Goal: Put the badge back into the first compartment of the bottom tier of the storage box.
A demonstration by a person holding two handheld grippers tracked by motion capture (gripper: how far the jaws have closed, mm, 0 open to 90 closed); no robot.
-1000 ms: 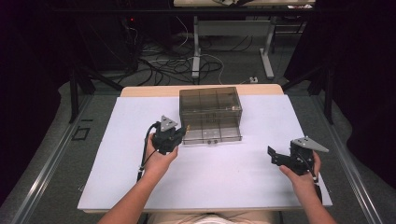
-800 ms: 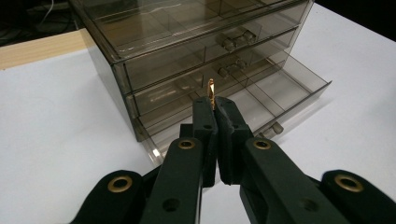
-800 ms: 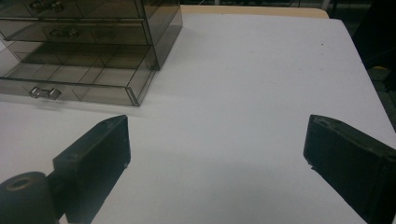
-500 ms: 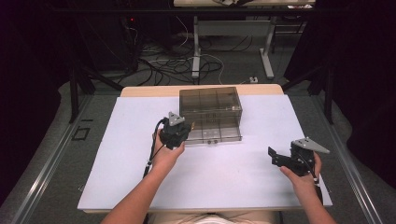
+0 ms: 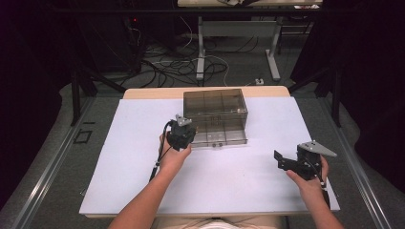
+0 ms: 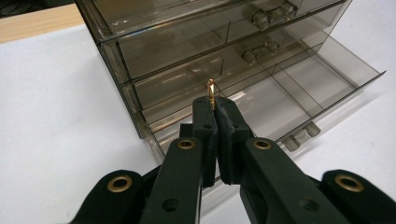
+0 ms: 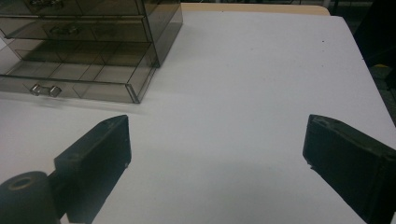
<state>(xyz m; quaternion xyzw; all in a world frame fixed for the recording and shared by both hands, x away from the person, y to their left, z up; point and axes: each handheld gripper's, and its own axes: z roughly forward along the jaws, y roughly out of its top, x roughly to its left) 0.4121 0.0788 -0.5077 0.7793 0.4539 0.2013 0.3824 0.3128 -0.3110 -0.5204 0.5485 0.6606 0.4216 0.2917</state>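
A smoky clear drawer cabinet [image 5: 215, 109] stands at the back middle of the white table [image 5: 119, 191]. Its bottom drawer [image 6: 303, 88] is pulled out, with dividers inside. My left gripper [image 6: 214, 106] is shut on a small gold pin [image 6: 210, 88], held over the left end of the open drawer. In the high view the left gripper [image 5: 184, 131] is at the cabinet's front left corner. My right gripper [image 5: 282, 160] stands open above bare table at the right, nothing between its jaws. The drawer's knob [image 7: 45, 89] and the cabinet [image 7: 93, 42] lie up and left in the right gripper view.
The white sheet covers a wooden tabletop [image 5: 153, 93] whose far edge shows behind the cabinet. Cables [image 5: 186, 62] and table legs [image 5: 200, 47] lie on the floor beyond. Two closed upper drawers have knobs [image 6: 261, 16].
My left gripper has moved right and forward from the table's left middle to the cabinet's front left corner, over the open drawer. The right gripper has stayed put.
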